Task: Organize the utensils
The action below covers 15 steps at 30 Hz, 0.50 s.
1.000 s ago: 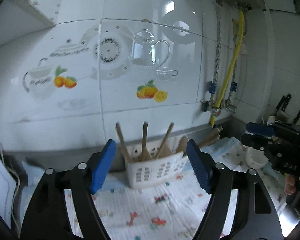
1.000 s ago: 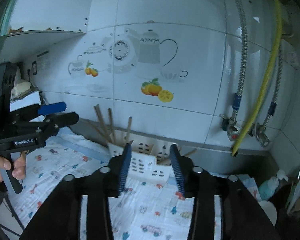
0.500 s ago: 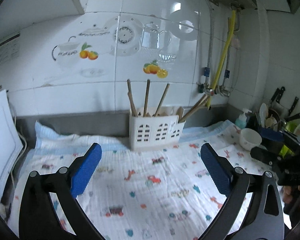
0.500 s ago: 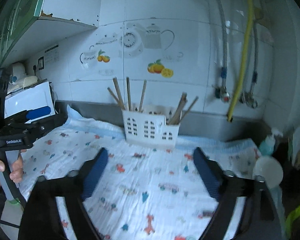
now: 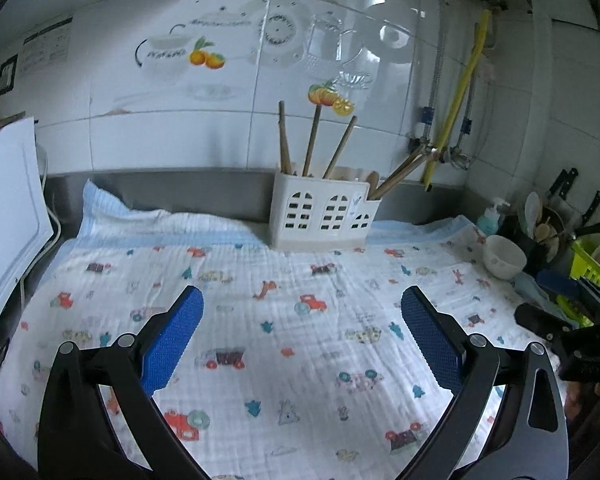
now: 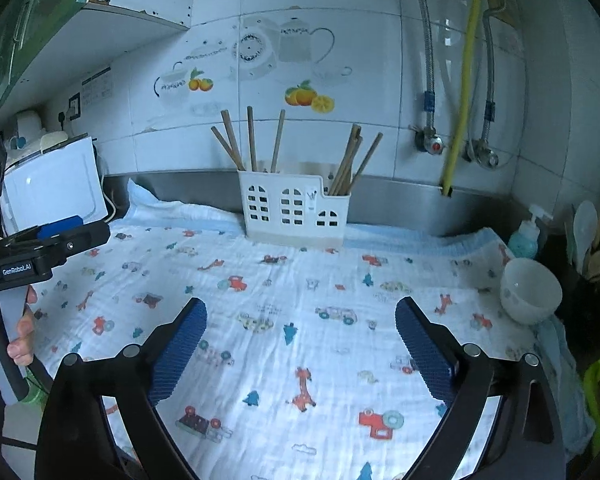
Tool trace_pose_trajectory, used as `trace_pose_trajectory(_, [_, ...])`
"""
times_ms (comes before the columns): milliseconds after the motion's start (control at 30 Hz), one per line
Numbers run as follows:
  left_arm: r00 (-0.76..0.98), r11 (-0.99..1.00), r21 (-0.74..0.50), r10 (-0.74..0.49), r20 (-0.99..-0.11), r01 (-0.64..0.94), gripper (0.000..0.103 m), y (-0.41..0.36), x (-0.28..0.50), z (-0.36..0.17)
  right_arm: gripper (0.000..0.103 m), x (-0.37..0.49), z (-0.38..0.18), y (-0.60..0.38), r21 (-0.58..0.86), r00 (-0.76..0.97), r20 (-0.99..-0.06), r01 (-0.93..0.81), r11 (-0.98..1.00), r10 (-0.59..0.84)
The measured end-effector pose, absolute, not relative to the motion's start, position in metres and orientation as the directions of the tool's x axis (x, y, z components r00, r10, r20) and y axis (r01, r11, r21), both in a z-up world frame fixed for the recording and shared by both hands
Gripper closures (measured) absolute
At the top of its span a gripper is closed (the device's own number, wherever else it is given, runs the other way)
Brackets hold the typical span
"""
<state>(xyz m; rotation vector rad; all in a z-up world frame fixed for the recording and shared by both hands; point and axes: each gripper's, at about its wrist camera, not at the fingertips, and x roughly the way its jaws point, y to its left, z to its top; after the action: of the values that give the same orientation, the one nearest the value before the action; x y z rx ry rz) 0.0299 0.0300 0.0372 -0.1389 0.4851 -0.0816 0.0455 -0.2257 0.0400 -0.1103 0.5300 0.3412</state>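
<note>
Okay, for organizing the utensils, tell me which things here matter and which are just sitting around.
For the job:
- white utensil holder
- wooden chopsticks standing in it
- left gripper, open and empty
- right gripper, jaws opening, nothing between them

Just lying about:
- white bowl
- soap bottle
- printed cloth
- yellow hose

Lower ends of brown wooden chopsticks (image 6: 252, 138) hidden inside white slotted plastic holder (image 6: 294, 210). Dark knife rack (image 5: 572, 208) at right edge: blurry, contents unclear. White board (image 5: 8, 208) cut off at left.
</note>
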Motion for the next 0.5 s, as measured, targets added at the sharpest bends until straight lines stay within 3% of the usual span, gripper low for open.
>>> trace_pose_trajectory(500, [0.881, 0.990, -0.130, -0.103, -0.461, 0.048, 0.005, 0.0335, 0.0195, 0.0318, 0.009, 0.0452, 0.0365, -0.2288, -0.033, 0.814, -0.521, -0.321, 0.947, 0.258])
